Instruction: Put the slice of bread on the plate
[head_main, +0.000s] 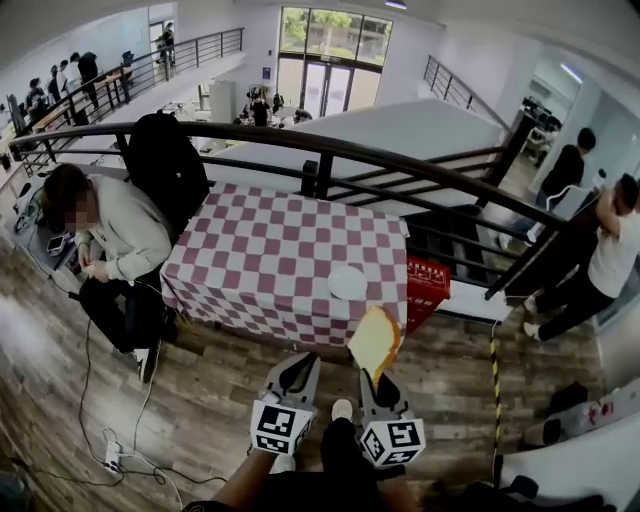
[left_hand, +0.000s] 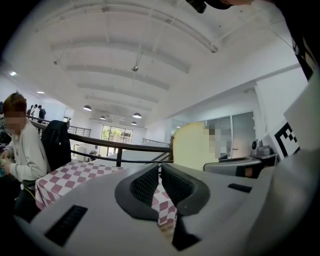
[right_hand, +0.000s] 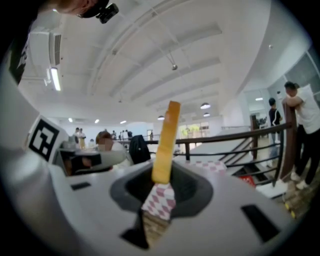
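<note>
A white plate (head_main: 347, 283) lies near the front right edge of the table with the red-and-white checked cloth (head_main: 270, 260). My right gripper (head_main: 376, 378) is shut on the lower edge of a slice of bread (head_main: 375, 342), which stands upright over the wooden floor, short of the table. In the right gripper view the bread (right_hand: 167, 135) rises edge-on from between the pads of the right gripper (right_hand: 162, 176). My left gripper (head_main: 304, 366) hangs beside it on the left, jaws together and holding nothing. In the left gripper view of that gripper (left_hand: 160, 176), the bread (left_hand: 192, 147) shows at the right.
A person (head_main: 110, 235) sits at the table's left side, next to a chair with a black jacket (head_main: 165, 165). A dark railing (head_main: 330, 150) runs behind the table. A red crate (head_main: 427, 285) stands at its right. Cables (head_main: 110, 450) lie on the floor at left.
</note>
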